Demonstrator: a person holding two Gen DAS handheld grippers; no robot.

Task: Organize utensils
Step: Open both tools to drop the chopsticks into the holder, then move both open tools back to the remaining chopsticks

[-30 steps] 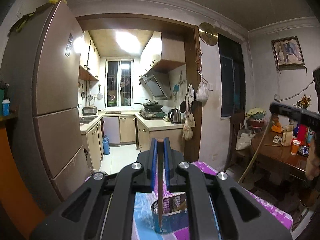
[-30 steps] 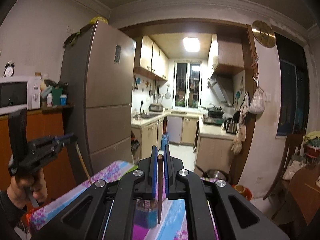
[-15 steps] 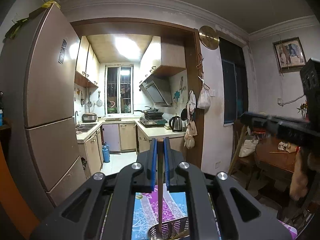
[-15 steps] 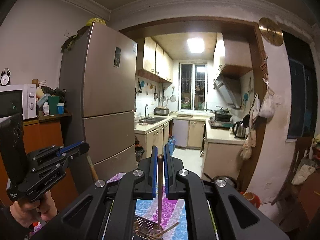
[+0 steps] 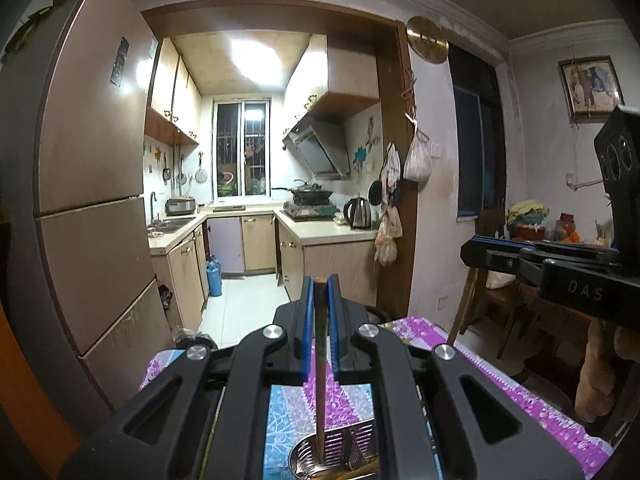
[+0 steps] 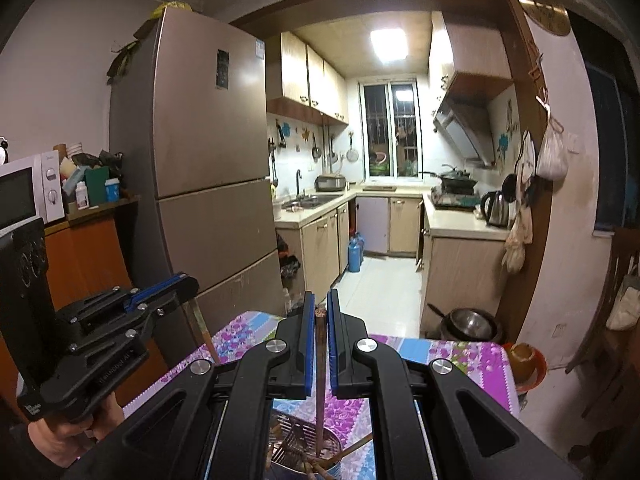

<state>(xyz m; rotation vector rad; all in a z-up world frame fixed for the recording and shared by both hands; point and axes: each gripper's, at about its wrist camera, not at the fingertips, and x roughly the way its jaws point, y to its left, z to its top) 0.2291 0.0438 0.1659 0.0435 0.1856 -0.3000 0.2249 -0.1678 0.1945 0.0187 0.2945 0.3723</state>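
My left gripper [image 5: 319,282] is shut on a brown wooden chopstick [image 5: 320,376] that hangs straight down, its lower end inside a round metal utensil holder [image 5: 332,454] on the table. My right gripper [image 6: 319,312] is shut on another dark wooden chopstick [image 6: 319,384], its tip also down in the same metal holder [image 6: 308,452], which holds several wooden sticks. The right gripper also shows at the right of the left wrist view [image 5: 472,250], and the left gripper at the left of the right wrist view [image 6: 188,286].
The holder stands on a table with a purple and blue floral cloth [image 5: 420,340]. A tall brown fridge [image 6: 200,168] stands to the left. The kitchen [image 5: 256,224] lies ahead. A wooden table and chair [image 5: 500,280] are at the right.
Both grippers have moved so that the metal holder now lies under both chopsticks. A blue tin seen under them a second ago is out of sight.
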